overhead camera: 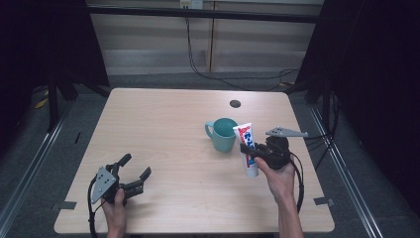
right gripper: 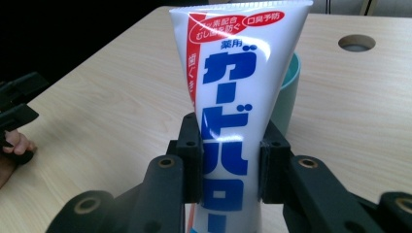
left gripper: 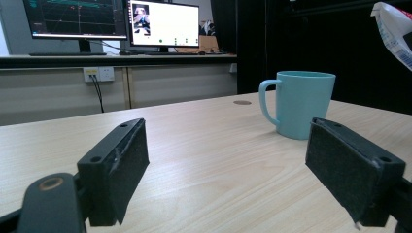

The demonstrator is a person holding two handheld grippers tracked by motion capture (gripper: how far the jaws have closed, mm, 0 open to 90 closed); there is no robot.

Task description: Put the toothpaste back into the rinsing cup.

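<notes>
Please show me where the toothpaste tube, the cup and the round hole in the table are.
toothpaste tube (right gripper: 228, 126): right gripper view, printed front.
cup (left gripper: 305, 104): left gripper view, outer wall.
round hole (overhead camera: 235, 103): high view, its middle.

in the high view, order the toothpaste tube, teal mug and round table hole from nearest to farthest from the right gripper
1. Toothpaste tube: clamped in the right gripper, standing upright.
2. Teal mug: just beyond the tube, to its left.
3. Round table hole: farthest, near the table's far edge.

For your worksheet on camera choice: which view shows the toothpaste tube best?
The right gripper view: the toothpaste tube stands close up, label readable, clamped between the right gripper pads. The high view shows it small beside the teal mug. The left gripper view catches just its crimped end at the top right corner.
</notes>
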